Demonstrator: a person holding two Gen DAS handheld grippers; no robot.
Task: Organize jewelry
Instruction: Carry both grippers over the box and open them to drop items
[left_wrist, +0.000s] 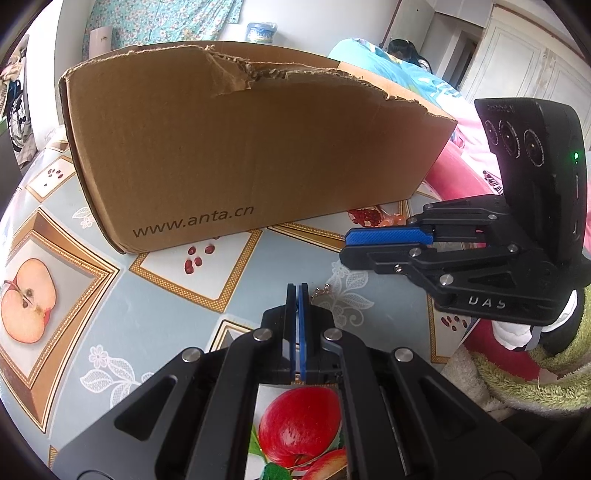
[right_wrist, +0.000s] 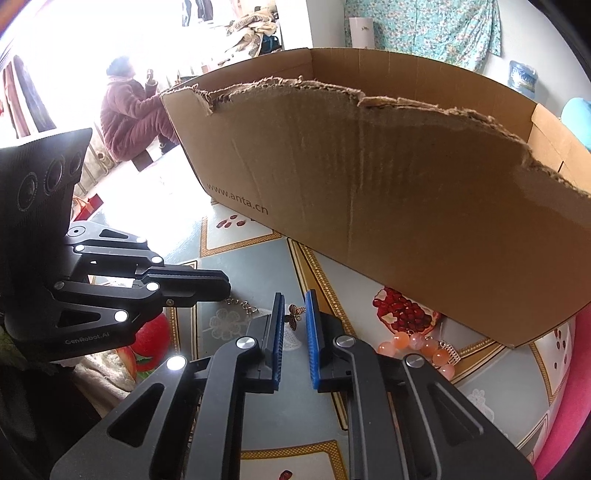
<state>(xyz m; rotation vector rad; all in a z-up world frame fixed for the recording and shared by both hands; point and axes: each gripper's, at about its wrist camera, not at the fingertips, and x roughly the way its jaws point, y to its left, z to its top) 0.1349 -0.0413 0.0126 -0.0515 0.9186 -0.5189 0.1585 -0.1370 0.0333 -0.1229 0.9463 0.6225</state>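
Right gripper (right_wrist: 294, 308): I hold its fingers parted, straddling the butterfly pendant (right_wrist: 294, 314) on the surface (right_wrist: 258, 417), lined up to pinch.
Left gripper (left_wrist: 298, 291): clenched on the chain (right_wrist: 242, 305).
Bead bracelet (right_wrist: 424, 345): lies by the cardboard box (right_wrist: 388, 206), jewelry's likely destination.

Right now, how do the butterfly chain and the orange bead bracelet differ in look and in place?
The butterfly chain is thin metal with a small butterfly charm; the orange bead bracelet is made of round translucent beads. The chain lies between the right gripper fingers, which are open; the bracelet lies apart, beside the cardboard box. Both rest on the tablecloth.
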